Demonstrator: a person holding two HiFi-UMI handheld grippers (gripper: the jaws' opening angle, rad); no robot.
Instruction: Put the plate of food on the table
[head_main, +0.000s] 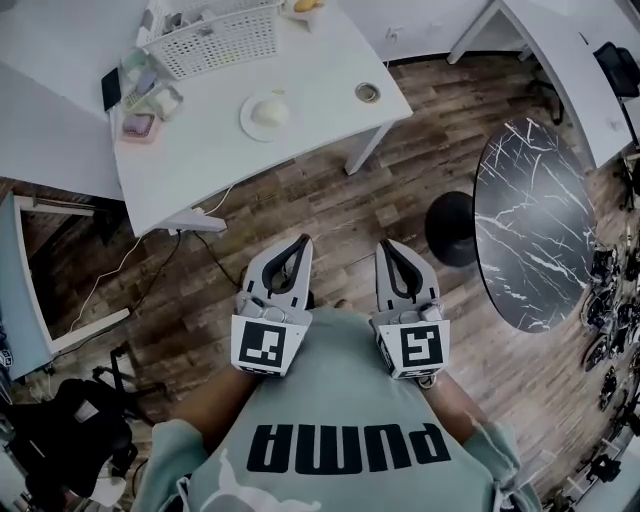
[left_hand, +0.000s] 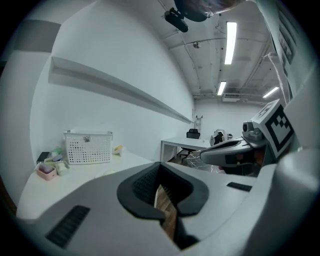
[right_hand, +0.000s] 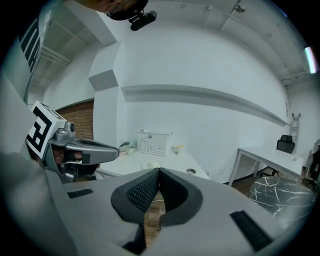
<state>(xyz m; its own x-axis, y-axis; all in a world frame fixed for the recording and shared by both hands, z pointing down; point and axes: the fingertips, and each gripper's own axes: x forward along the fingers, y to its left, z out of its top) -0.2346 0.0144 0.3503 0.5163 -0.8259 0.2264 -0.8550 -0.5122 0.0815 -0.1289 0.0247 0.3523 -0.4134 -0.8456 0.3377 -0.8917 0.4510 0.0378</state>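
Seen from above, a person holds the left gripper (head_main: 303, 240) and right gripper (head_main: 385, 245) at chest height, jaws closed on nothing, while the plate of food (head_main: 268, 113) sits well apart on a white table (head_main: 310, 70); nothing seems begun, and reaching it likely comes next

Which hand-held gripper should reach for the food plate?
Left, probably: left hand-held gripper is nearer the plate on the white table; right hand-held gripper sits farther off. Both shut.

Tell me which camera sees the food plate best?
The head view: it looks down on the whole plate on the white table. The right gripper view shows it tiny, edge-on; the left barely at all.
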